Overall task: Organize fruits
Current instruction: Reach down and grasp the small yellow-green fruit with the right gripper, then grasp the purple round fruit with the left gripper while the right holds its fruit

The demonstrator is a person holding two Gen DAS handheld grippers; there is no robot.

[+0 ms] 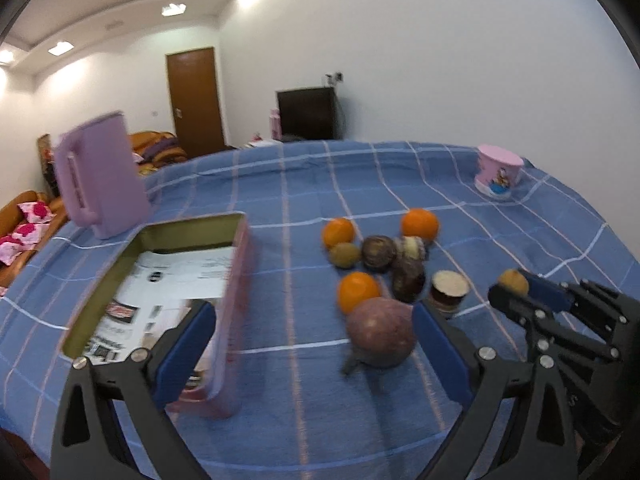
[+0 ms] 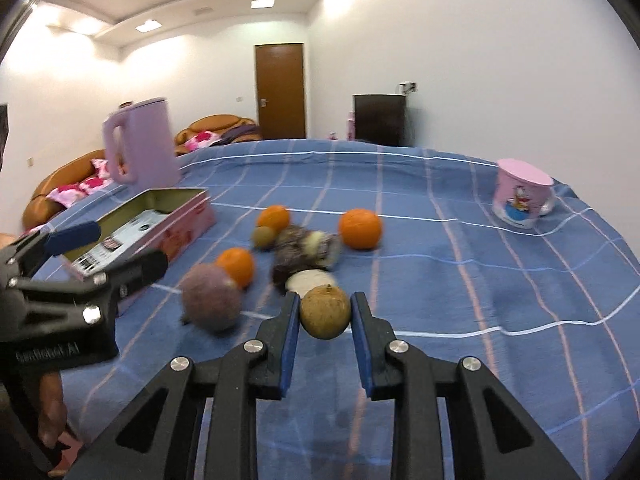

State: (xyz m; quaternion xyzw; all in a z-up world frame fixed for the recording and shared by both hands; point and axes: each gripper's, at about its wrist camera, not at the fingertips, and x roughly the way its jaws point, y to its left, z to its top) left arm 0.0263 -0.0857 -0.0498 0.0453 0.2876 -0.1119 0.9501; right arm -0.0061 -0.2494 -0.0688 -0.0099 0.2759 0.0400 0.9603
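Observation:
My right gripper (image 2: 325,318) is shut on a small brown round fruit (image 2: 325,311), held just above the blue checked tablecloth; the same gripper and fruit (image 1: 513,281) show at the right of the left wrist view. My left gripper (image 1: 314,332) is open and empty, its jaws wide apart, with a purple round fruit (image 1: 380,332) between its fingers near the right one. An open pink tin box (image 1: 168,280) lined with printed paper lies to the left. Oranges (image 1: 420,225), a kiwi (image 1: 345,255) and dark mangosteens (image 1: 378,253) cluster in the middle.
A lilac kettle (image 1: 100,174) stands behind the tin box. A pink cartoon cup (image 1: 498,172) stands at the far right of the table (image 1: 280,200). Sofas, a door and a dark cabinet are beyond the table.

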